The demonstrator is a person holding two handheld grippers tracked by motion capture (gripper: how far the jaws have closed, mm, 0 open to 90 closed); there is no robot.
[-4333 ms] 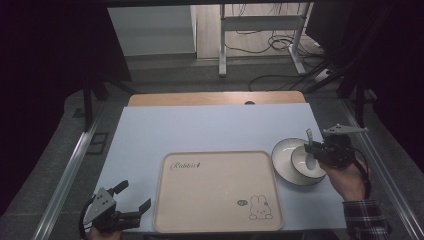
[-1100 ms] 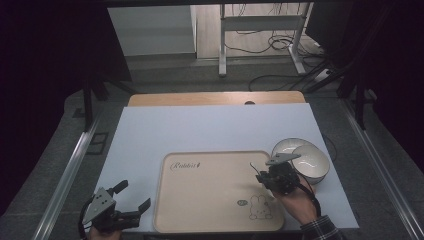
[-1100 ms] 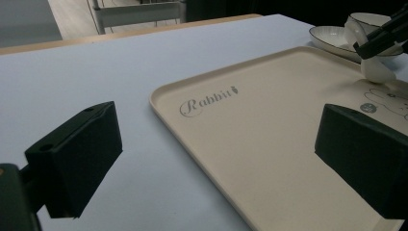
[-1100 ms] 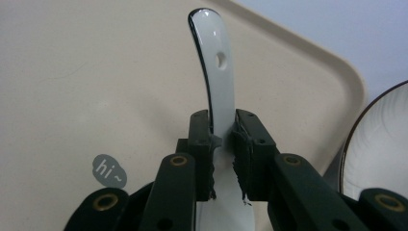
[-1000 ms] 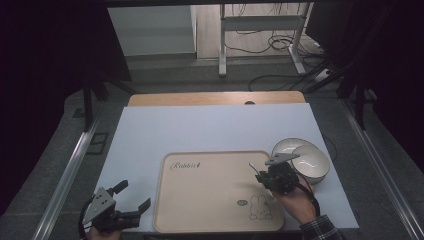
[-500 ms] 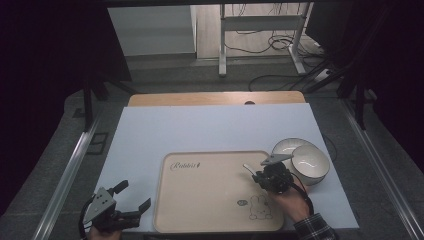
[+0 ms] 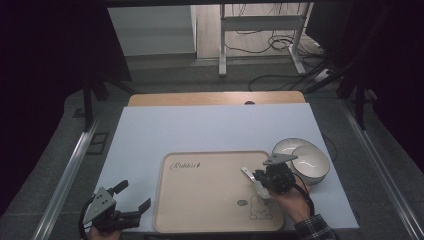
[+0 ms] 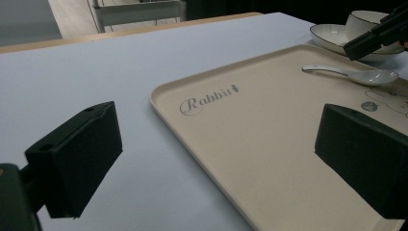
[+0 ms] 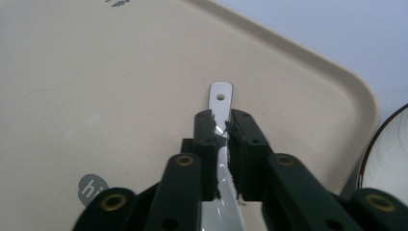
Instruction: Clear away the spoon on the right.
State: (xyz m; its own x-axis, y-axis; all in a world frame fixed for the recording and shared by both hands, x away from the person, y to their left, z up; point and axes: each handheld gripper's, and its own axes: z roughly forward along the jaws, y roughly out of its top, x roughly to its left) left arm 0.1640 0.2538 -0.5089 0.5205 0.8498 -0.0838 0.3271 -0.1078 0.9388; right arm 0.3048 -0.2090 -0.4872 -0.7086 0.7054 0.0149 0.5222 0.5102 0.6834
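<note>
A white ceramic spoon (image 7: 251, 180) is clamped by its handle in my right gripper (image 7: 261, 181), which is shut on it over the right part of the beige "Rabbit" tray (image 7: 200, 200). In the right gripper view the jaws pinch the spoon (image 9: 220, 97) with its holed handle end sticking out past the tips, just above the tray (image 9: 96, 72). In the left gripper view the spoon (image 8: 356, 75) looks laid flat on the tray (image 8: 269, 144). My left gripper (image 7: 134, 196) stands open at the table's front left corner, beside the tray, nothing between its jaws (image 8: 219, 154).
A white bowl (image 7: 311, 163) with a smaller one (image 7: 286, 146) against it stands just right of the tray, close behind my right hand. The light blue mat (image 7: 210, 130) stretches behind the tray. The bowl's dark rim (image 9: 390, 154) is near the right jaw.
My right gripper has carried the spoon from the bowl leftward onto the tray's right part and brought it down low. The left gripper has stayed still.
</note>
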